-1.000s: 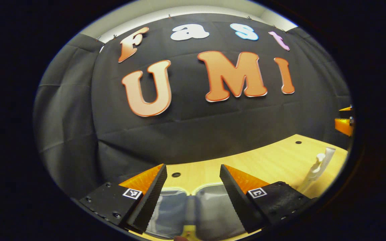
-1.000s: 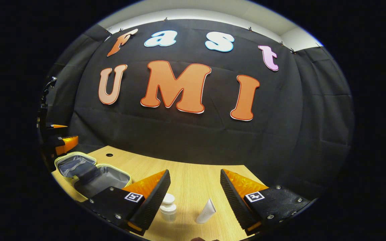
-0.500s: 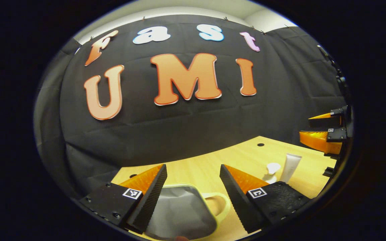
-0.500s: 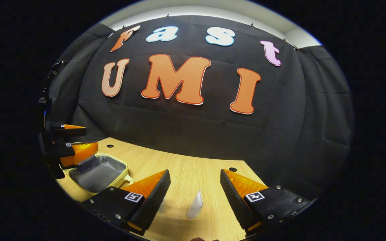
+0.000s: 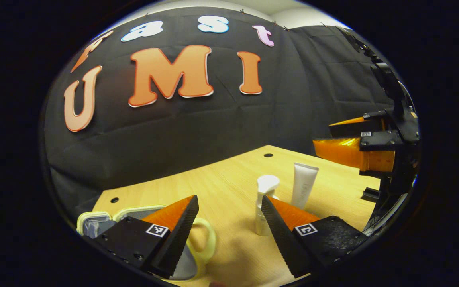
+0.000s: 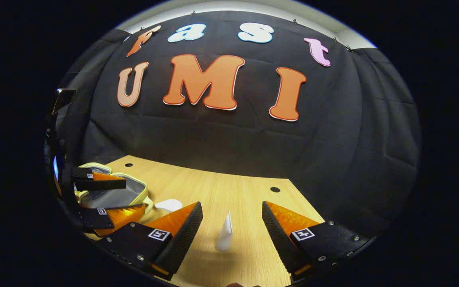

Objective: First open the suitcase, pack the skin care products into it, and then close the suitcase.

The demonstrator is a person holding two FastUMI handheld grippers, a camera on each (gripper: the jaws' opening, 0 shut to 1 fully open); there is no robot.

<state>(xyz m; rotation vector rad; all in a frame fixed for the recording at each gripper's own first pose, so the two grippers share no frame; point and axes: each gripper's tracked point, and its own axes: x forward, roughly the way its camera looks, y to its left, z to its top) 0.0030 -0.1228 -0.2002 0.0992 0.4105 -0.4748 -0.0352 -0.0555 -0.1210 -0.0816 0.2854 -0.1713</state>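
The suitcase [image 5: 203, 243] was left open on the bench [image 5: 221, 179], ready for packing. 2 skin care products, 1 bottle [image 5: 264, 203] and 1 tube [image 5: 303, 189], were stood beside it. Both the left gripper [image 5: 229, 235] and right gripper [image 6: 231, 239] were held wide, empty.

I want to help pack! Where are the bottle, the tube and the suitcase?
bottle [image 5: 262, 207], left gripper view, on its body.
tube [image 5: 302, 186], left gripper view, on its middle.
suitcase [image 6: 122, 196], right gripper view, on its grey lining.

Recording booth: black cloth wall [image 6: 229, 135], bare wooden table [image 6: 233, 195].
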